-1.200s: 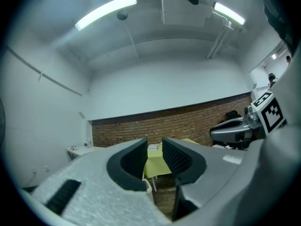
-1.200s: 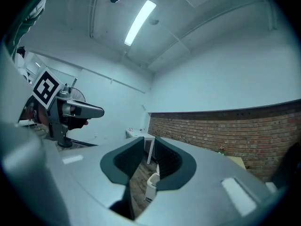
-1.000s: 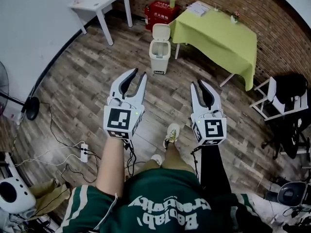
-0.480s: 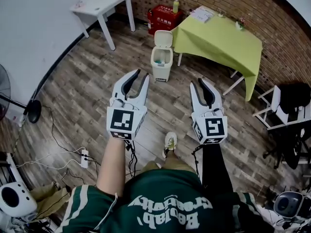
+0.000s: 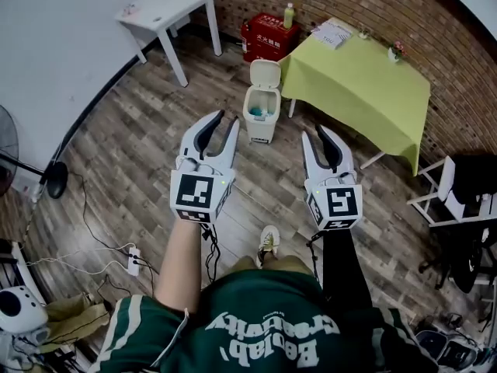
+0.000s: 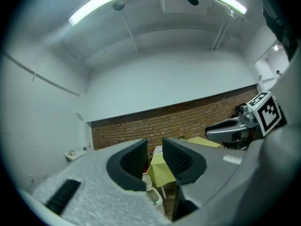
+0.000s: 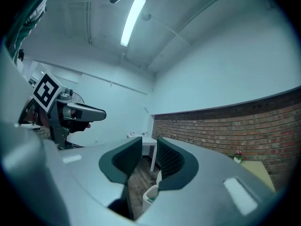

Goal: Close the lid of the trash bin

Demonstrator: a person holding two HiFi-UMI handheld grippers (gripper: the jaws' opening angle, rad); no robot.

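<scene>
**Trash bin: lid up, both grippers clear**

The trash bin [image 5: 262, 113] stands on the wood floor [image 5: 140, 130], just beside the left corner of the green table [image 5: 365, 84]. Its lid [image 5: 265, 71] is tipped up and back. On the near side, apart from the bin, the left gripper [image 5: 220, 119] has its jaws apart and empty. The right gripper [image 5: 312, 133] has just been opening its jaws, with nothing between them.
</scene>
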